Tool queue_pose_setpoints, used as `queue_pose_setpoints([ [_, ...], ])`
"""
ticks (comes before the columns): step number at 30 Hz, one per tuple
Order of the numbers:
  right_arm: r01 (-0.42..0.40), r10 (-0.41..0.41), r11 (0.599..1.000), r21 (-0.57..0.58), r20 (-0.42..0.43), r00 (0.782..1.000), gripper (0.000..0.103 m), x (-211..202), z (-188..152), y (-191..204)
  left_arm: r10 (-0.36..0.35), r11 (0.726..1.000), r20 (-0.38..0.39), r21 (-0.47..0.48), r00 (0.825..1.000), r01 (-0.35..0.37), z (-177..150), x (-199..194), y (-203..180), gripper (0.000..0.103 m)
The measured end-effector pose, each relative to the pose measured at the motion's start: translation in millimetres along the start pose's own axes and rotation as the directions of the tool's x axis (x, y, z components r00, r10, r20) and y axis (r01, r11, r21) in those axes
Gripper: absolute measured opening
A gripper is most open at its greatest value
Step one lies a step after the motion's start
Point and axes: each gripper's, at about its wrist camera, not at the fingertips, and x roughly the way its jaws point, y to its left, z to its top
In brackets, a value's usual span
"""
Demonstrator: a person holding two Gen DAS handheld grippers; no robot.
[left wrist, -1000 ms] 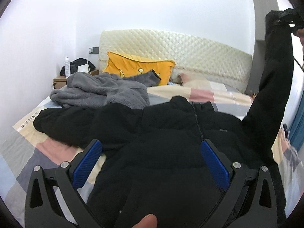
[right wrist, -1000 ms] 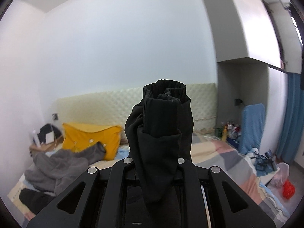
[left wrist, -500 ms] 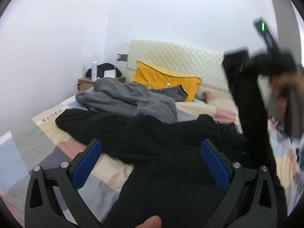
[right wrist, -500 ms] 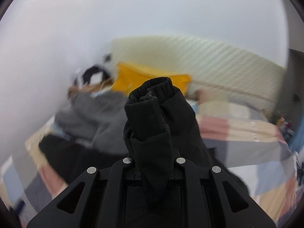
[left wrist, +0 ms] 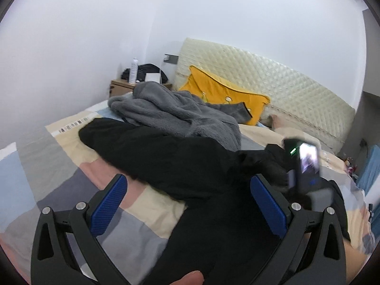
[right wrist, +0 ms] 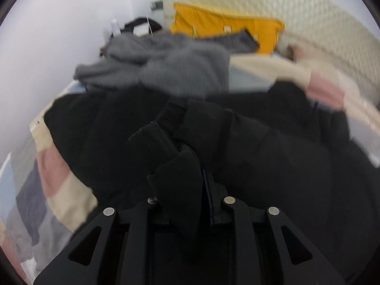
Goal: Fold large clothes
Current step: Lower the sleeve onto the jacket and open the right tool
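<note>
The jacket [left wrist: 180, 166] is spread across the bed [left wrist: 59, 166], nearest the cameras. Behind the jacket, a fleece garment [left wrist: 175, 114] is heaped on the bed, touching it. A pillow [left wrist: 228, 95] is propped behind the fleece against the headboard [left wrist: 285, 80]. A nightstand [left wrist: 121, 87] is found left of the pillow.

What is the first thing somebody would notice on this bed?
The big black jacket sprawled across the patchwork bedspread grabs the eye first. The right claw has one black sleeve between its jaws, which are opening, with the sleeve laid over the jacket's body. Behind it lie a fluffy grey garment and a bright yellow pillow against the cream headboard.
</note>
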Motion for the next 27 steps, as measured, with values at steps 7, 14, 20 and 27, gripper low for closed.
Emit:
queue_pose_setpoints([
  [7, -0.065, 0.063, 0.997, 0.034, 0.049, 0.997, 0.089, -26, 0, 3, -0.034, 0.999, -0.032, -0.014, 0.999, 0.033, -5, 9, -2, 0.103],
  [14, -0.036, 0.03, 0.998, 0.046, 0.132, 0.991, 0.089, -81, 3, -19, -0.061, 0.998, -0.045, 0.005, 0.997, 0.061, -6, 4, -13, 0.103],
  [20, 0.059, -0.071, 0.996, 0.071, 0.17, 0.983, 0.089, -116, -28, -61, -0.146, 0.983, -0.078, 0.097, 0.986, 0.153, -21, -6, -53, 0.103],
  [27, 0.197, -0.216, 0.974, 0.114, 0.184, 0.959, 0.089, -157, -72, -126, -0.194, 0.968, -0.108, 0.138, 0.975, 0.208, -40, -14, -83, 0.103],
])
